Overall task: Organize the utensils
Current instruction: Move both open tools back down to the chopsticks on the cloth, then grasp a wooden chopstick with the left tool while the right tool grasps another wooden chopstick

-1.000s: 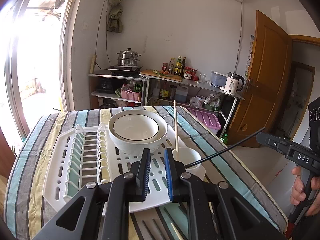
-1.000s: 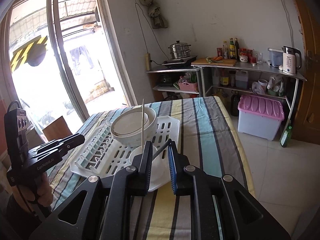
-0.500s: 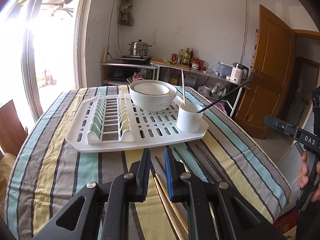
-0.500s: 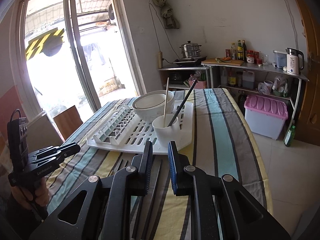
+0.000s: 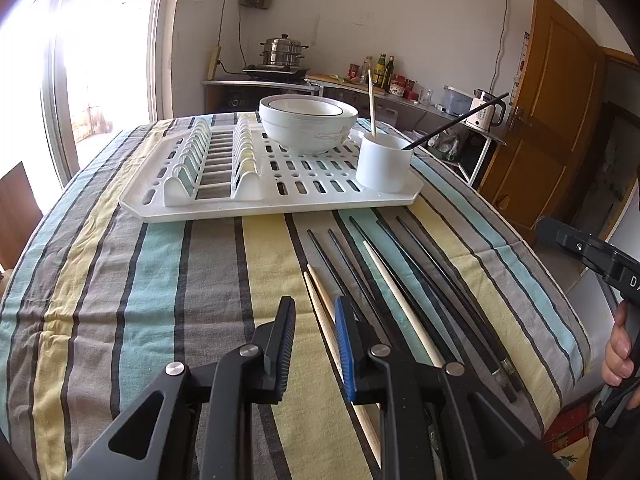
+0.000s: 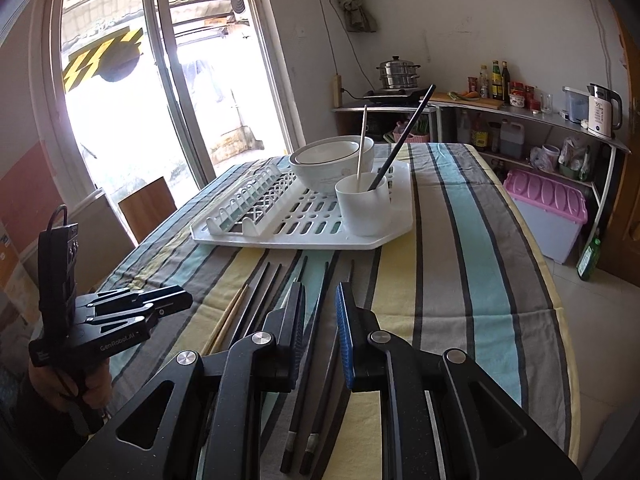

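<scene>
Hovering over loose chopsticks (image 5: pixel 404 300), both grippers' fingers (image 5: pixel 286 332) gape, grasping nothing.

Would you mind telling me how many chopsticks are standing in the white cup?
2: a pale wooden chopstick stands nearly upright in the white cup; a black chopstick leans right. None seems hidden.

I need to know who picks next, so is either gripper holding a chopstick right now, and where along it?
Neither. The left gripper and right gripper have open, empty jaws above the loose chopsticks on the tablecloth.
</scene>
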### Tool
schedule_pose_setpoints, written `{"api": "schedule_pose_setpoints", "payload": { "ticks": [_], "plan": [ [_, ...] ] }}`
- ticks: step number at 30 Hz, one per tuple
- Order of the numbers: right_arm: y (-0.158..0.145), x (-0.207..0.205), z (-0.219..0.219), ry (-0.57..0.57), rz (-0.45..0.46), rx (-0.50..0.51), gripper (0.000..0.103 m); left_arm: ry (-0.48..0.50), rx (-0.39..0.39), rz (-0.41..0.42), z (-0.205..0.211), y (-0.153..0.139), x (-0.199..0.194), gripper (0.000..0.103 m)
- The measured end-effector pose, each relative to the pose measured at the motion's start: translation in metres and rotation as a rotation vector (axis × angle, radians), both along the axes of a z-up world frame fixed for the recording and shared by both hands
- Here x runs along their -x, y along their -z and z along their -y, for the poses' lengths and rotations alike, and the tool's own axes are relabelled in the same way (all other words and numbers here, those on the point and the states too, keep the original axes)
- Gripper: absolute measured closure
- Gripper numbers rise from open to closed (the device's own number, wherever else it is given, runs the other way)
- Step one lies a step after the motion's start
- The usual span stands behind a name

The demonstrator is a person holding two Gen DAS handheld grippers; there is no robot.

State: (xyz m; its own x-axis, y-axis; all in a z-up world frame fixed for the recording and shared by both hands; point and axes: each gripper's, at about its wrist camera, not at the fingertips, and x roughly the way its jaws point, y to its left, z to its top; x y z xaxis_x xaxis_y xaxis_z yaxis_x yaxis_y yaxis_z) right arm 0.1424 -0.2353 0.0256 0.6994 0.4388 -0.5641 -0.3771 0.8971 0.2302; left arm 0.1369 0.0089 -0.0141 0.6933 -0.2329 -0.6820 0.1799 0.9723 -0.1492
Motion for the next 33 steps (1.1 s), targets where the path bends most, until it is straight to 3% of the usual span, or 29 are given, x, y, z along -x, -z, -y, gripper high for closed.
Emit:
{"api": "schedule_pose_setpoints", "payload": {
  "ticks": [12,33],
  "plan": [
    [0.023,-0.006,-0.028,-0.064,-0.077,0.01,0.087,-0.002,-0.058,-0.105,0.009,0.029,-0.014,0.081],
    [0.07,-0.036,-0.077,-0.168,-0.266,0.032,0.087,-0.002,-0.052,-0.109,0.012,0.028,-0.015,0.081]
  ]
}}
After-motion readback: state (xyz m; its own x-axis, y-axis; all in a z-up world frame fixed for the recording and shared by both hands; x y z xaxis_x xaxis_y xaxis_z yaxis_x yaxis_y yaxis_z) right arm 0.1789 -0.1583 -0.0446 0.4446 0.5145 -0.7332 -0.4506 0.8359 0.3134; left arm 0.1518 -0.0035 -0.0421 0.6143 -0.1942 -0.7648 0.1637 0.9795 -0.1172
